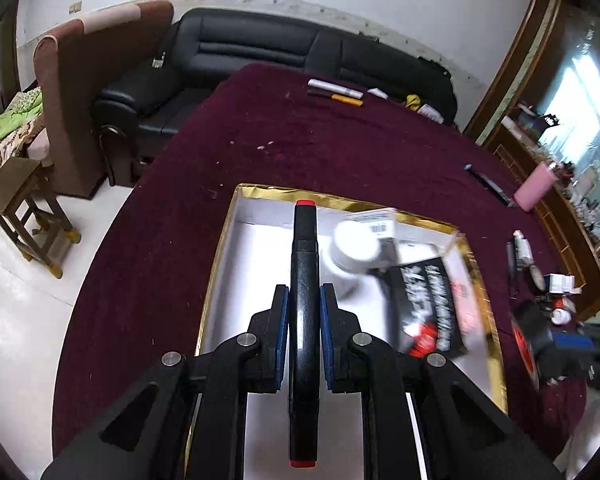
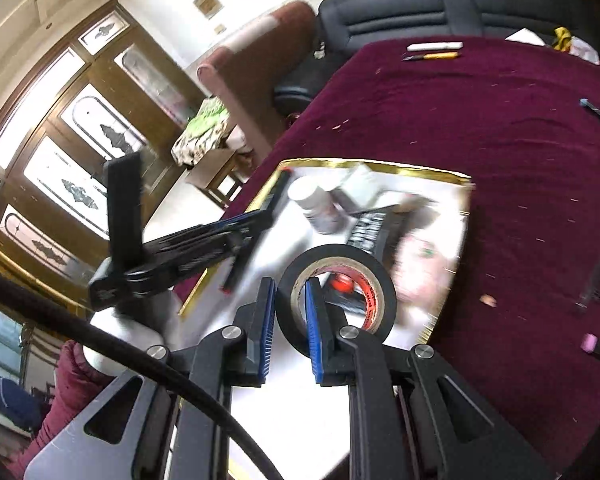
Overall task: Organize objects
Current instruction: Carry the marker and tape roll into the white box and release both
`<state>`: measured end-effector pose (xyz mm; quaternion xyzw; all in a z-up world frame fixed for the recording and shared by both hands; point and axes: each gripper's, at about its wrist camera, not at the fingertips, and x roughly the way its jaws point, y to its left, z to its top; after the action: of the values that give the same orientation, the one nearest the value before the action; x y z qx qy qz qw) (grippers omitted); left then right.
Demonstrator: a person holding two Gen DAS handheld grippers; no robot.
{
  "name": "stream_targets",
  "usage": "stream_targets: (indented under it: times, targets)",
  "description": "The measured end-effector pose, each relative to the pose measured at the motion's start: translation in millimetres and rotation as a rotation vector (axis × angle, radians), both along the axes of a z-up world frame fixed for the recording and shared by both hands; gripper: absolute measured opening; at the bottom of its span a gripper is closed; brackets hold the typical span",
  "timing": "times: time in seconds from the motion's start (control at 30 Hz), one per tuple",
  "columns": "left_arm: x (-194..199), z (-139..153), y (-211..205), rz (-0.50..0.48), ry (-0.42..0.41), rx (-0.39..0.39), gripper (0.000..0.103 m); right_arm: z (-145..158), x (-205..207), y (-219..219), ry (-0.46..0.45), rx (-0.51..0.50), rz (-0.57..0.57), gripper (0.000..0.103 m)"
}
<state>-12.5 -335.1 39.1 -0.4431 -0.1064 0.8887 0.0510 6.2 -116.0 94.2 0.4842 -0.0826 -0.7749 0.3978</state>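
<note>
Both loads over the box!
Left tool (image 1: 304, 312) clamps the black marker (image 1: 305, 280), right tool (image 2: 290, 320) pinches the tape roll (image 2: 336, 292) above the gold-rimmed box (image 1: 260, 192); bottle and cartons already inside, pens at twelve o'clock on the bench (image 1: 340, 140) remain.

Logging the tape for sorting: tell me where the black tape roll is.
In the right wrist view, the black tape roll is clamped in the right tool, held over the gold-rimmed tray, near the white bottle.

A lived-in home sitting room, black leather sofa (image 1: 256, 46) against the white wall, brown upholstered armchair (image 1: 100, 76) beside it, round table under maroon velvet cloth (image 1: 300, 136), dark wooden glass-fronted cabinet (image 2: 76, 128) — household clutter around.
</note>
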Motion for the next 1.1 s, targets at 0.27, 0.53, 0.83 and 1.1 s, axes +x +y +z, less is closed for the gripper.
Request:
stream_targets:
  times: [0.27,0.53,0.83,1.1]
  targets:
    - [-17.6,-17.7,-14.5,0.038,-0.029,0.021,0.012,-22.9,-29.4,-45.7,-0.068,0.025,0.014,0.014]
    - [-1.6,2.0,-33.0,0.071,0.028,0.108,0.014,-45.5,-43.3,-68.2,-0.103,0.072,0.011,0.014]
    - [70.5,32.0,-61.3,0.104,0.185,0.244,0.036,-47.9,-49.3,-80.7,-0.089,0.098,0.025,0.017]
    - [133.0,31.7,-75.2,0.096,0.273,0.325,0.045,2.9,-58.8,-34.7,0.033,0.049,-0.108,0.045]
